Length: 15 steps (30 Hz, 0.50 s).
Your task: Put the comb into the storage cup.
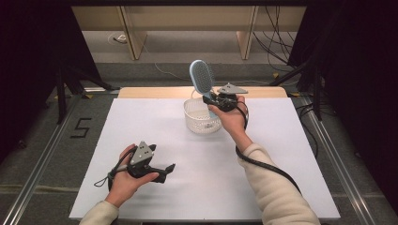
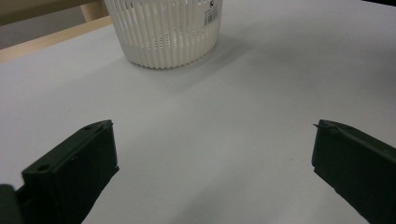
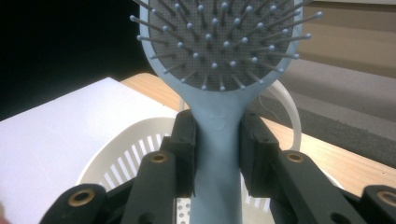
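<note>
Right hand-held gripper (image 1: 212, 99): seen at about 12 o'clock on the table in the high view, raised over the basket; its jaws are pressed against both sides of the hairbrush handle, as shown in the right gripper view; the grey three-cornered plate is carried on top.

Hairbrush (image 1: 202, 78): light blue, with a dark bristle pad; it is held by the handle and stands tilted, the head up and leaning toward 11 o'clock above the basket; in the right gripper view (image 3: 219, 121) the bristles are turned toward the camera and the handle runs down between the jaws.

Basket (image 1: 201, 121): white, slotted, round; it is set upright on the table just past the centre, toward 12 o'clock; the lower end of the hairbrush handle is seen over its rim; a barcode label is visible on its wall in the left gripper view (image 2: 163, 32).

Left hand-held gripper (image 1: 168, 168): held low at about 7 o'clock on the table, pointing toward 3 o'clock; its jaws are spread wide with nothing between them, and bare table is seen in the gap in the left gripper view.

Table (image 1: 281, 154): covered by a white sheet; a wooden edge is exposed at 12 o'clock.
</note>
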### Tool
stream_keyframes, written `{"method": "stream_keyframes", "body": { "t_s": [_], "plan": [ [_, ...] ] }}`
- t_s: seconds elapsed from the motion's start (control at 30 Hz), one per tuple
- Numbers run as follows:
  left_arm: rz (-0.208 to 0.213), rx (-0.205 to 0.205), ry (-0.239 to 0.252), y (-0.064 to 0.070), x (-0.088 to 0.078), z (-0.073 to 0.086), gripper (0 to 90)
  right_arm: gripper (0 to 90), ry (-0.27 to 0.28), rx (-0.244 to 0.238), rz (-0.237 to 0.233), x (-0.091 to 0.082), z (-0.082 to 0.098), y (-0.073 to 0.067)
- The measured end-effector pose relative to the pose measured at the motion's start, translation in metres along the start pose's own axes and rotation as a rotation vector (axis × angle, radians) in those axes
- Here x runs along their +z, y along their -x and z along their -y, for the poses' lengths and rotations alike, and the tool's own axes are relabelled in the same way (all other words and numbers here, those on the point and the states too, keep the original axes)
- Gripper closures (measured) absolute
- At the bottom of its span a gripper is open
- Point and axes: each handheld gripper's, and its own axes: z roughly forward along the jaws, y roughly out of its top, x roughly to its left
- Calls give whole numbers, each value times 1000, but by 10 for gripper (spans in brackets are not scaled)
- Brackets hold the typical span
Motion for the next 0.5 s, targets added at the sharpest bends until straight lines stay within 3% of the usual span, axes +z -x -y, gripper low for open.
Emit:
{"method": "stream_keyframes", "body": {
  "t_s": [0.5],
  "plan": [
    [-1, 0, 1, 1, 0, 0, 0, 700, -28, -6, -6, 2, 1, 1]
  ]
}}
